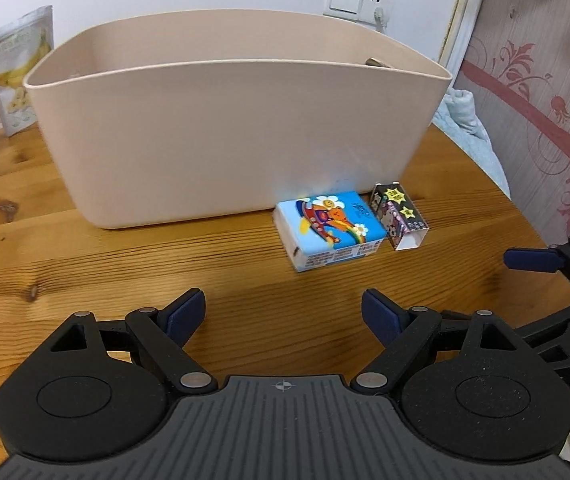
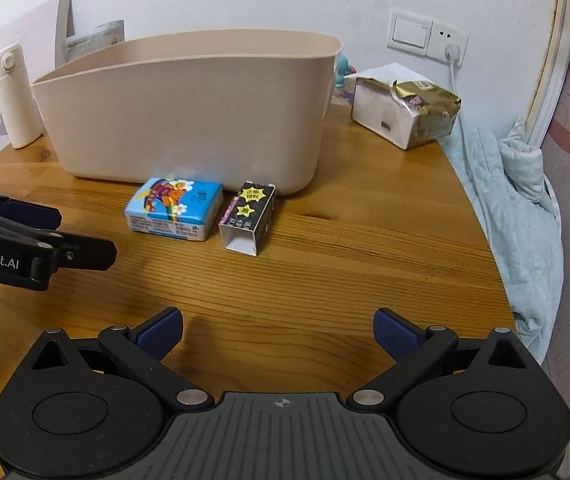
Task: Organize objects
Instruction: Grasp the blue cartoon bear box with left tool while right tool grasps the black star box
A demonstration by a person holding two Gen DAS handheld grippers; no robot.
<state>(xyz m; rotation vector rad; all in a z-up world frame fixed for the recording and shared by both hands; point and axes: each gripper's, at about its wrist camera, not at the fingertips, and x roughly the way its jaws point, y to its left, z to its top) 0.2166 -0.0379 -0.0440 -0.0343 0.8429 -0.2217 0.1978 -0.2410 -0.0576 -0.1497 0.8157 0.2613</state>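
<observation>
My left claw (image 1: 283,312) hangs over the wooden desk (image 1: 125,272), jaws spread wide, nothing between them, just bare wood below. My right claw (image 2: 278,330) is the same: wide open, empty, angled down at the desk. Each one shows in the other's view: the right claw pokes in at the right edge of the left cam, the left claw comes in at the left edge of the right cam, both w/ blue pads.

Ahead of both sits a big beige bin (image 1: 225,132), open top; I can't see what's inside except a bit of something tan peeking over the far rim. Right at the foot of its front wall, toward its right end, lie two small things side by side. One is a blue tissue pack (image 1: 329,232) w/ a cartoon print, lying flat, its far edge up against the bin or nearly so. Just beside it on the right is a small black box (image 1: 399,216) w/ yellow stars, lying on its side w/ the open white end toward me. The pack and box are v close; can't tell if they touch. Both are well ahead of my claws, neither touched.

Other stuff: a banana-print pouch (image 1: 19,68) stands behind the bin's left end, a white bottle (image 2: 15,96) stands at the left rear of the desk, a torn gold-and-white pack (image 2: 407,110) lies at the right rear near the wall socket (image 2: 449,44). A pale blue blanket (image 2: 517,216) is bunched along the desk's right edge
</observation>
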